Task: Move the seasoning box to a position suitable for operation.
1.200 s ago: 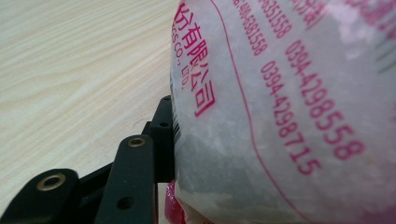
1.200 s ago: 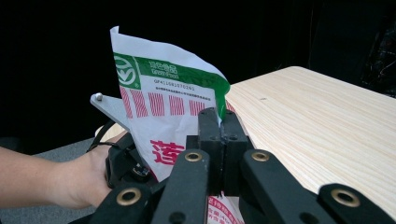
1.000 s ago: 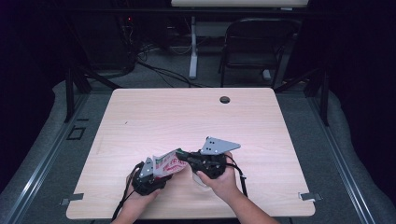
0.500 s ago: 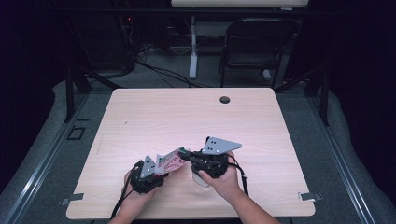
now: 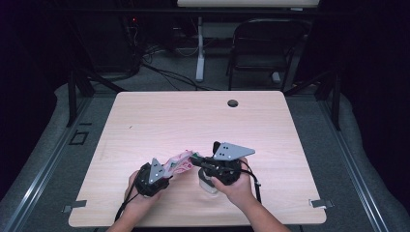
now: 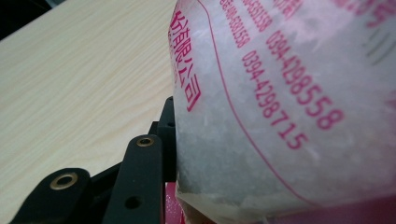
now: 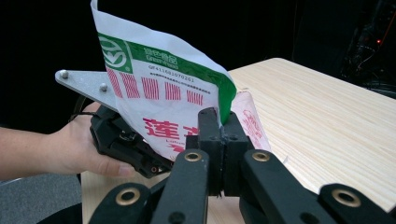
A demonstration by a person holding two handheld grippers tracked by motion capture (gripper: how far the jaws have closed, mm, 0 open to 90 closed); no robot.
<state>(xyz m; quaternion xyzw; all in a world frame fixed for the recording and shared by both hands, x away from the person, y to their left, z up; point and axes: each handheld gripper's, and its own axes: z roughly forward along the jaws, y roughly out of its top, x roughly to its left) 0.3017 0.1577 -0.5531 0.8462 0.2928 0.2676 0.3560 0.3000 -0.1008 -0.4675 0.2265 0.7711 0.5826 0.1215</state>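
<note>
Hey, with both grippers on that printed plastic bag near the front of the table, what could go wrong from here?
The right hand-held gripper pinches only a thin edge of the printed plastic bag, so pulling could tear the film or let it slip out. The left hand-held gripper bears the white granular contents; if the bag tilts while being opened, they might spill onto the table.

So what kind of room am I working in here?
Likely a lab or recording studio, not a home: a bare wooden table ringed by black curtains, loose cables on grey carpet, and a folding chair behind.
</note>
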